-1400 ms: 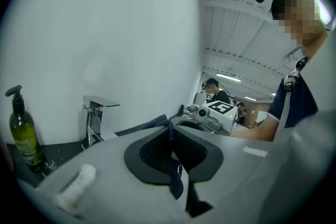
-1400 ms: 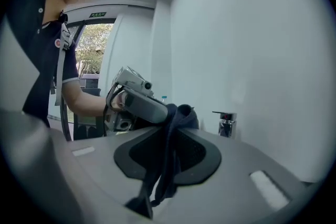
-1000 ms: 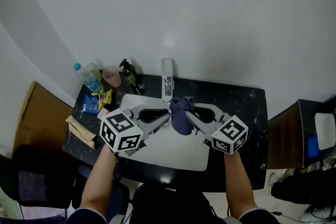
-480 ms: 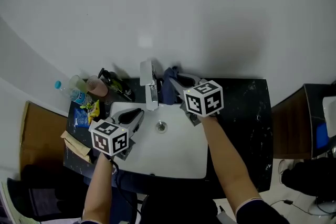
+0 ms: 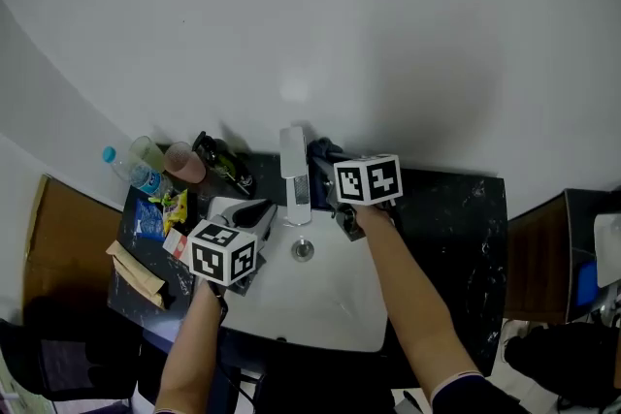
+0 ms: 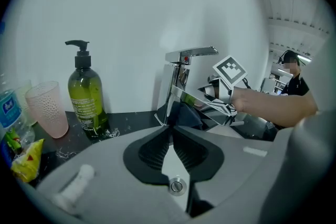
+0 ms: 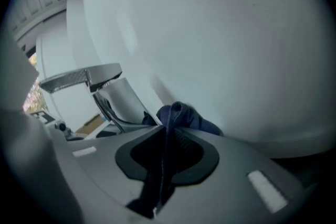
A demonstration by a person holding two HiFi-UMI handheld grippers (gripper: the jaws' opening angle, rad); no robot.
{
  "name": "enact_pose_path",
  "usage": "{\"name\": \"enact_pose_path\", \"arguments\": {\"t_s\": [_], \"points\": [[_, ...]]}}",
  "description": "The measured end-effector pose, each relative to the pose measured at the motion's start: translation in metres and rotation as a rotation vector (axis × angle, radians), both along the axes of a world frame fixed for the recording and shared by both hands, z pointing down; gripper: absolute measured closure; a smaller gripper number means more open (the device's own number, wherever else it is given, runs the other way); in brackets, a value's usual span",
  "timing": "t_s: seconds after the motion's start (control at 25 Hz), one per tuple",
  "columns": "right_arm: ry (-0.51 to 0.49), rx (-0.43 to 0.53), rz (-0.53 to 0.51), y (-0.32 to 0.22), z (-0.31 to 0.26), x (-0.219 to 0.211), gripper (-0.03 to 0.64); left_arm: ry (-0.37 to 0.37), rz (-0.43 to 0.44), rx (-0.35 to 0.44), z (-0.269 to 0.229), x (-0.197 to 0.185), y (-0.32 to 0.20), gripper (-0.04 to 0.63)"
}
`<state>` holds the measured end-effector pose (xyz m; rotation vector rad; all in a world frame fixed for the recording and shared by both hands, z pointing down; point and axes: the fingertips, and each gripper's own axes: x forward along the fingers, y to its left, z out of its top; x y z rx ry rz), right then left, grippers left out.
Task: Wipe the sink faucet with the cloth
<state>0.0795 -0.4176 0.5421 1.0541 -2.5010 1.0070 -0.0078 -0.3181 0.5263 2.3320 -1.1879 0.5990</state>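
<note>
Cloth at faucet base: R-side wipe position

Cloth (image 7: 181,115), dark blue, is pinched in the R gripper (image 5: 333,168). Fingers are closed on it, w/ a wad bunched ahead of the tips and a tail hanging back under them. The wad sits at the far right of the faucet (image 5: 294,172), against or just beside its lower body near the wall; contact can't be confirmed. Bunching fwd puts fabric, not fingers, toward the chrome.

L gripper (image 5: 264,208) is empty, fingers closed tip to tip. It is parked over the near-left part of the sink (image 5: 340,310), aimed at the faucet but apart from it, prob. to leave the R side room.

Soap bottle (image 6: 86,97) and pink cup (image 6: 47,107) stand on the table (image 5: 456,208), left of the faucet, outside the wipe path.
</note>
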Motion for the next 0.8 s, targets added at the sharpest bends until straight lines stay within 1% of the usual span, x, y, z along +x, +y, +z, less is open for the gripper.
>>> {"name": "enact_pose_path", "arguments": {"t_s": [0.12,0.2,0.4,0.56,0.68,0.8], "points": [[-0.184,-0.047,0.021,0.000,-0.014,-0.002,0.565,0.018,0.005,0.015,-0.003,0.002,-0.003,0.566],[-0.256,-0.048,0.021,0.003,-0.024,-0.005,0.565,0.023,0.000,0.021,-0.005,0.000,-0.004,0.566],[-0.360,-0.017,0.016,0.006,-0.050,-0.004,0.565,0.027,-0.004,0.021,-0.008,-0.005,-0.003,0.566],[-0.408,0.036,-0.012,0.008,-0.082,-0.005,0.565,0.033,0.006,0.024,-0.012,-0.004,0.000,0.566],[-0.465,0.067,-0.036,0.010,-0.107,-0.005,0.565,0.037,0.012,0.029,-0.017,-0.005,0.000,0.566],[-0.481,0.105,-0.072,0.013,-0.130,-0.007,0.565,0.043,0.018,0.039,-0.024,-0.006,0.000,0.566]]}}
